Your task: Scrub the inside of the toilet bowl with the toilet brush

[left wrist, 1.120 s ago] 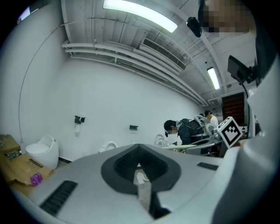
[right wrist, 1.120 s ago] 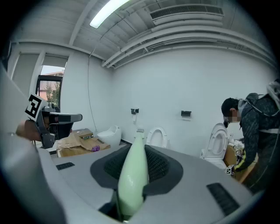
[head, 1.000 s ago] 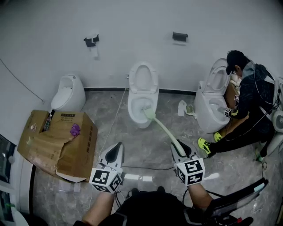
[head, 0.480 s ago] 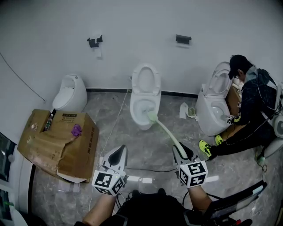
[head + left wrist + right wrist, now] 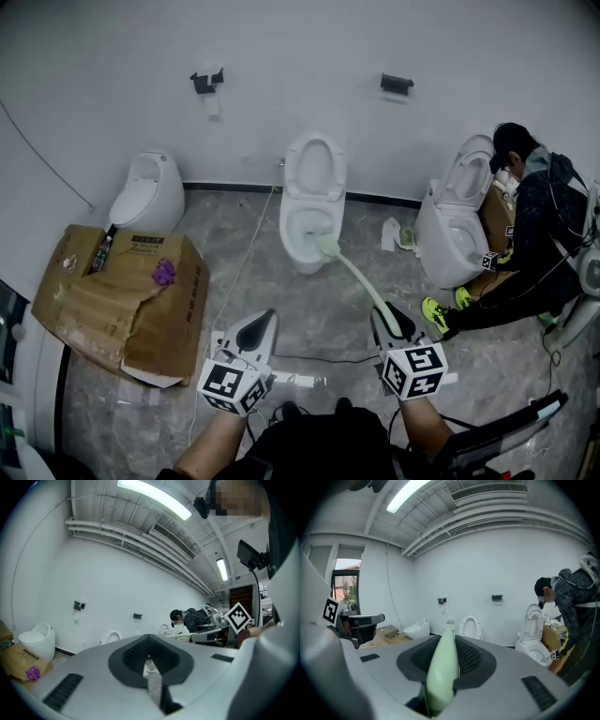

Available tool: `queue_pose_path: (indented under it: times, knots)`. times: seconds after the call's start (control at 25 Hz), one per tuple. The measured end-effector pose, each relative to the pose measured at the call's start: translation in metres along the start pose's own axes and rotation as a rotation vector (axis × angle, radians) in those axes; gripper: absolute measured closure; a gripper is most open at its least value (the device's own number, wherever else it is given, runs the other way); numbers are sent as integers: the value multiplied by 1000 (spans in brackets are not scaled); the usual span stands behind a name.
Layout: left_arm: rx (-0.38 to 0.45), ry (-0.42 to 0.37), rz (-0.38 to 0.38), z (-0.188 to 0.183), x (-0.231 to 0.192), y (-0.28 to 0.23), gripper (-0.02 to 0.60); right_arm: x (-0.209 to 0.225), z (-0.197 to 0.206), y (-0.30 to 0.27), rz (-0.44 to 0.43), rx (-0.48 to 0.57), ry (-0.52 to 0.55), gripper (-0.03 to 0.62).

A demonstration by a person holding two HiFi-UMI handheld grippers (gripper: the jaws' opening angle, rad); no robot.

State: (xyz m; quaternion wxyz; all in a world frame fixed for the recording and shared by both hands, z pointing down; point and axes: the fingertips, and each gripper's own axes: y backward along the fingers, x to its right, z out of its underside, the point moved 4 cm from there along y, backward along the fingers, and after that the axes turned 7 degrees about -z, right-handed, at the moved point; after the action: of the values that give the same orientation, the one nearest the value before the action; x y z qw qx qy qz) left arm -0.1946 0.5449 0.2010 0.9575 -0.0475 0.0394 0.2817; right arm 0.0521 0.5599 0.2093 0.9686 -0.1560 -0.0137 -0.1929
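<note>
A white toilet with its lid up stands against the far wall in the head view. My right gripper is shut on the handle of a pale green toilet brush. The brush slants up and left, and its head lies at the bowl's front right rim. In the right gripper view the green handle runs out between the closed jaws toward the toilet. My left gripper hangs over the floor left of the brush, shut and holding nothing; its jaws meet in the left gripper view.
A torn cardboard box lies at the left, with a small white urinal behind it. At the right a crouching person works at a second toilet. A thin cable crosses the floor near my grippers.
Both grippers have drawn a little lower and nearer to me in the head view. The brush head stays at the bowl's front rim. Both jaws are as before.
</note>
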Motion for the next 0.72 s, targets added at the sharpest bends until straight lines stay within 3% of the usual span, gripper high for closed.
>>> queue_pose_path:
  times: [0.36, 0.72]
  knots:
    - [4, 15, 39, 5, -21, 3, 572, -25, 1, -11, 17, -19, 33, 487]
    - [-8, 8, 19, 1, -32, -29, 572, -6, -10, -44, -18, -5, 58, 487]
